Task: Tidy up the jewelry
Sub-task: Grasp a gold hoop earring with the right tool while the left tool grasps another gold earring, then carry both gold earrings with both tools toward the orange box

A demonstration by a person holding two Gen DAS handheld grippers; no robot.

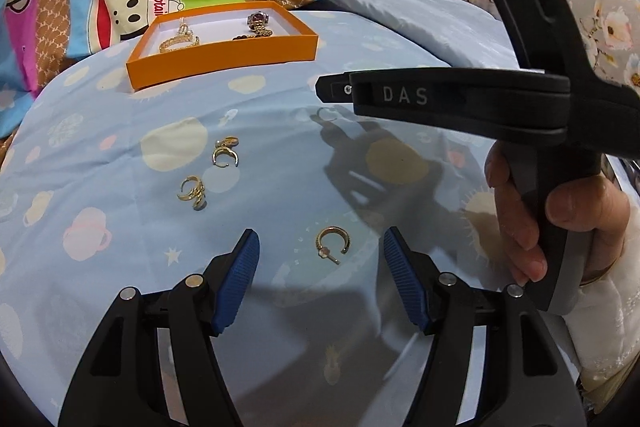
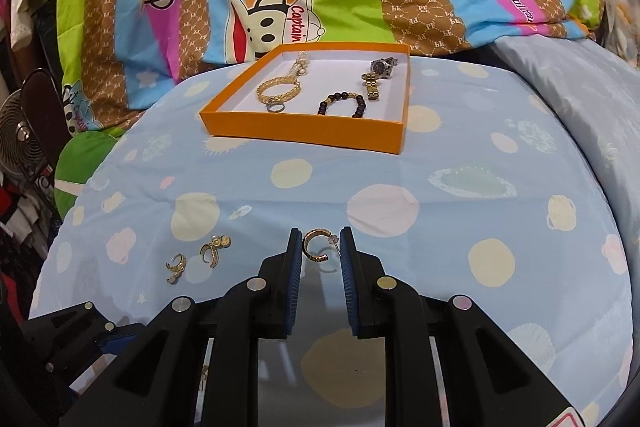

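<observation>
Gold hoop earring sits gripped between the right gripper pads, raised off the sheet; the orange box lies straight ahead. Left gripper hangs wide, framing another earring.

In the left wrist view the orange box's near wall hides its contents' lower parts — bracelets indistinct.

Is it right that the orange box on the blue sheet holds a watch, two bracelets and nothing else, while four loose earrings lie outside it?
Not quite. The orange box also holds a small ring, beside the gold bracelet. The right wrist view shows it. The watch, the dark bead bracelet and the loose earrings outside on the blue sheet are as you say.
</observation>
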